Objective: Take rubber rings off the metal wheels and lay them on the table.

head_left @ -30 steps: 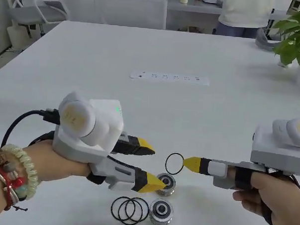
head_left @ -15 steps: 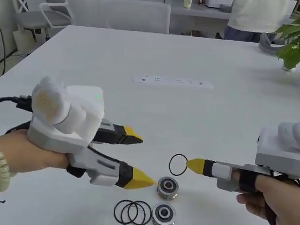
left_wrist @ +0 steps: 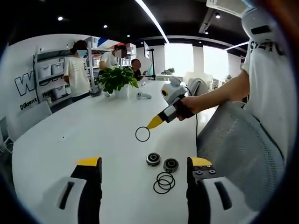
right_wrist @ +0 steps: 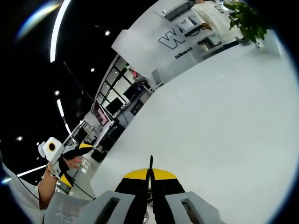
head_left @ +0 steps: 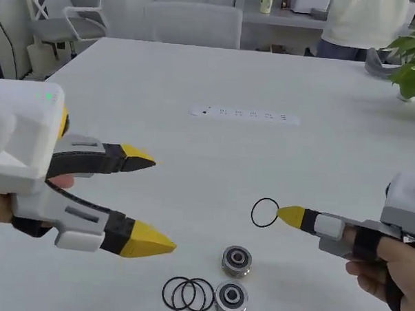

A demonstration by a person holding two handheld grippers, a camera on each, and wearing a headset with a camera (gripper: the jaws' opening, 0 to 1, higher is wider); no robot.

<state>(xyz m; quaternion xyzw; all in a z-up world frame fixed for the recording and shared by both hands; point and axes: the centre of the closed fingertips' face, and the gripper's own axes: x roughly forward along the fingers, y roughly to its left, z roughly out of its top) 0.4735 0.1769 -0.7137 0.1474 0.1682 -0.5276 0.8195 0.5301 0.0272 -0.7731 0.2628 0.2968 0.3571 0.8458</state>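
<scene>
Head view shows one rubber ring [head_left: 264, 213] pinched by its rim in the yellow tips of my right tool [head_left: 282, 214], held in the air above the white table [head_left: 197, 79]; the jaws are closed tight on it, and in the right gripper view the ring shows edge-on as a thin dark line rising from between the closed tips; just below and to the left of the held ring, two metal wheels [head_left: 237, 259] lie flat on the table close to each other, one nearer me than the other; touching or nearly touching the nearer wheel on its left lies a small pile of loose rings [head_left: 187, 294], a few black circles overlapping flat on the surface; in the left gripper view the same pile [left_wrist: 163, 182] sits in front of the wheels [left_wrist: 153, 159], with the held ring hanging from the other tool beyond them; my left tool [head_left: 164, 204] hovers over the table's left side, jaws spread wide with nothing between them, well apart from the wheels and the pile; farther back on the table lies a white power strip [head_left: 244, 114]; a green plant [head_left: 413, 61] stands at the far right edge; beyond the table are grey chairs and a person in a white shirt.
</scene>
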